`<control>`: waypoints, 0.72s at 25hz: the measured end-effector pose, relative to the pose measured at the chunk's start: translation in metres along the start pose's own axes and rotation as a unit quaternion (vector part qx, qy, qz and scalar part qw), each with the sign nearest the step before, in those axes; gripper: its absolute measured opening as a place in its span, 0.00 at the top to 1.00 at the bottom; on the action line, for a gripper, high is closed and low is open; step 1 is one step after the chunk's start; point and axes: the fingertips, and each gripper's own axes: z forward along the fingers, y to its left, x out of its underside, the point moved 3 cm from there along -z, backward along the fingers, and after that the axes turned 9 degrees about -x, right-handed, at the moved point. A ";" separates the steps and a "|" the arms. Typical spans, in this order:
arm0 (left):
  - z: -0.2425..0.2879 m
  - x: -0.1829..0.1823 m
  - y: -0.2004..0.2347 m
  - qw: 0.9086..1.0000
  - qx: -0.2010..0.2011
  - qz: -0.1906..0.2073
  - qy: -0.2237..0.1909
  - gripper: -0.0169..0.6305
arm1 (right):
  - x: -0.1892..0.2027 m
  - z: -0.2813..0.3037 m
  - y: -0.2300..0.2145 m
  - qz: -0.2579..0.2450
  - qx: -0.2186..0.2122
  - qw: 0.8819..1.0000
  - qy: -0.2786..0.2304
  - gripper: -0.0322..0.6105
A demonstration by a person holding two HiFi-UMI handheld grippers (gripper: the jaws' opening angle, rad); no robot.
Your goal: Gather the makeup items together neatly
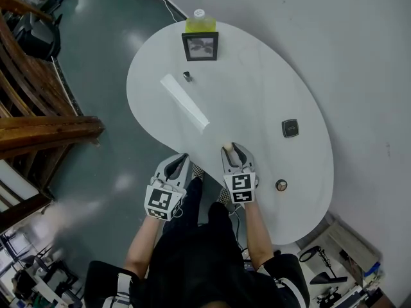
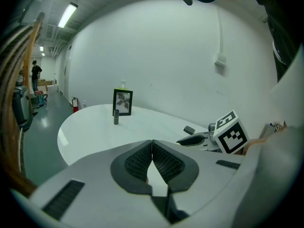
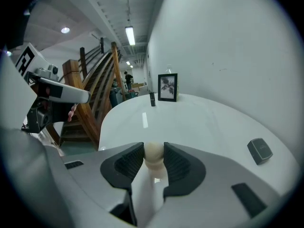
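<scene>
A beige makeup sponge [image 3: 153, 157] stands on the near edge of the white table [image 1: 257, 95], and my right gripper [image 3: 153, 148] is shut on it, both pads against its sides. In the head view the sponge [image 1: 227, 148] shows at that gripper's [image 1: 232, 149] tip. My left gripper [image 1: 183, 158] hangs just off the table's near edge, shut with nothing between its pads [image 2: 164, 163]. A dark square compact [image 1: 290, 128] lies to the right. A small round item [image 1: 281, 185] sits near my right hand. A small dark lipstick [image 1: 187, 76] stands far off.
A black picture frame [image 1: 200, 46] stands at the table's far end with a yellow bottle [image 1: 200, 22] behind it. A white wall runs along the table's right side. Wooden stairs [image 1: 38, 120] lie to the left across grey floor.
</scene>
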 end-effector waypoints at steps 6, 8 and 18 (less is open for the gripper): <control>-0.010 -0.010 -0.017 1.000 0.013 0.010 -0.015 0.94 | -0.016 -0.034 0.001 0.014 0.011 0.999 -0.040 0.72; -0.015 -0.013 -0.026 0.999 0.021 0.015 -0.020 0.94 | -0.019 -0.050 0.001 0.012 0.020 0.999 -0.049 0.72; -0.034 -0.030 -0.095 0.994 0.079 0.054 -0.046 0.94 | -0.002 -0.144 -0.012 0.031 0.093 0.992 -0.079 0.72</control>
